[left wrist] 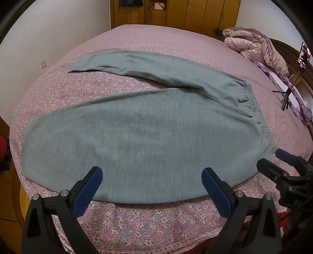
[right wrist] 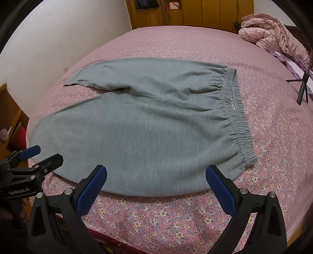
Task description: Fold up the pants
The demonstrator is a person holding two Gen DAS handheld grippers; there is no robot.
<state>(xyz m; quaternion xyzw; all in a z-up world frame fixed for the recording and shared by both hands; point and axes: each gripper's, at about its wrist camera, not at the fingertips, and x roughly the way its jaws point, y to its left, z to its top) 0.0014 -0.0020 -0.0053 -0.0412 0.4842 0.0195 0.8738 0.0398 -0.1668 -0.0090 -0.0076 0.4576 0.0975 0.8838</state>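
Grey pants (left wrist: 137,132) (right wrist: 146,127) lie flat on the pink floral bed (left wrist: 156,224) (right wrist: 166,218). Both legs stretch to the left, and the far leg angles away. The elastic waistband (left wrist: 252,109) (right wrist: 236,109) is on the right. My left gripper (left wrist: 152,175) is open over the near leg's front edge, with nothing between its blue pads. My right gripper (right wrist: 156,172) is open too, low over the near edge close to the waistband corner. Each wrist view shows the other gripper at its side: the right gripper (left wrist: 273,159) and the left gripper (right wrist: 44,154).
A bunched pink quilt (left wrist: 254,45) (right wrist: 273,33) lies at the far right by purple pillows (left wrist: 289,88). A phone (left wrist: 303,56) stands on a tripod (right wrist: 302,88) on the bed's right side. A wooden wardrobe (left wrist: 176,11) is behind and a wooden nightstand (right wrist: 9,109) on the left.
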